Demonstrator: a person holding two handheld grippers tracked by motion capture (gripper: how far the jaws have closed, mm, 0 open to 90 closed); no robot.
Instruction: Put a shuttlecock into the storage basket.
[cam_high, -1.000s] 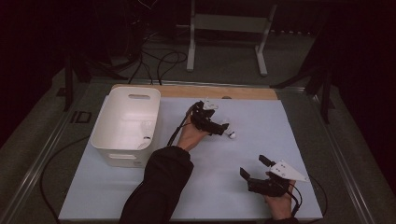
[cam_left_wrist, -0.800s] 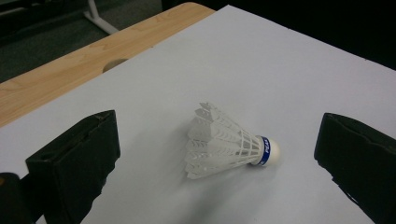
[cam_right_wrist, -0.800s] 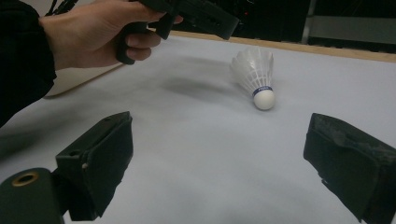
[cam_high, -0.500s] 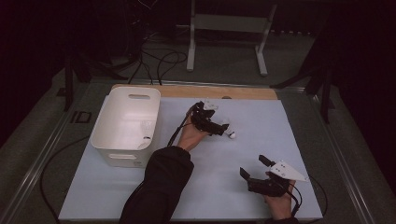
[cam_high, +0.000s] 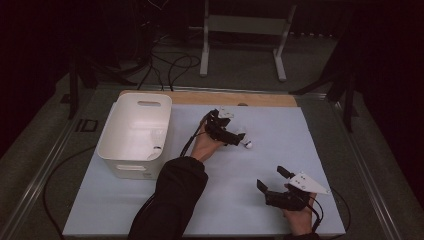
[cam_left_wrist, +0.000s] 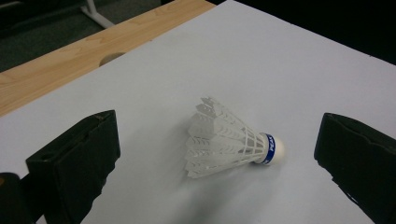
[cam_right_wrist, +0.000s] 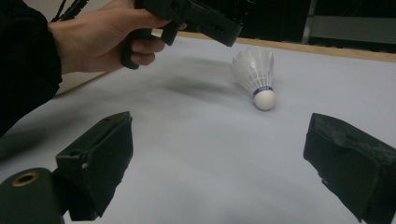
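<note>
Nothing has shifted since the earlier frame — left tool gapes over the shuttlecock on the pale-blue tabletop; right tool also gapes — dark room behind.

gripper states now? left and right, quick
Left gripper: open, holding nothing; its fingers stand either side of the shuttlecock lying on the table.
Right gripper: open, holding nothing, near the table's front edge.
</note>
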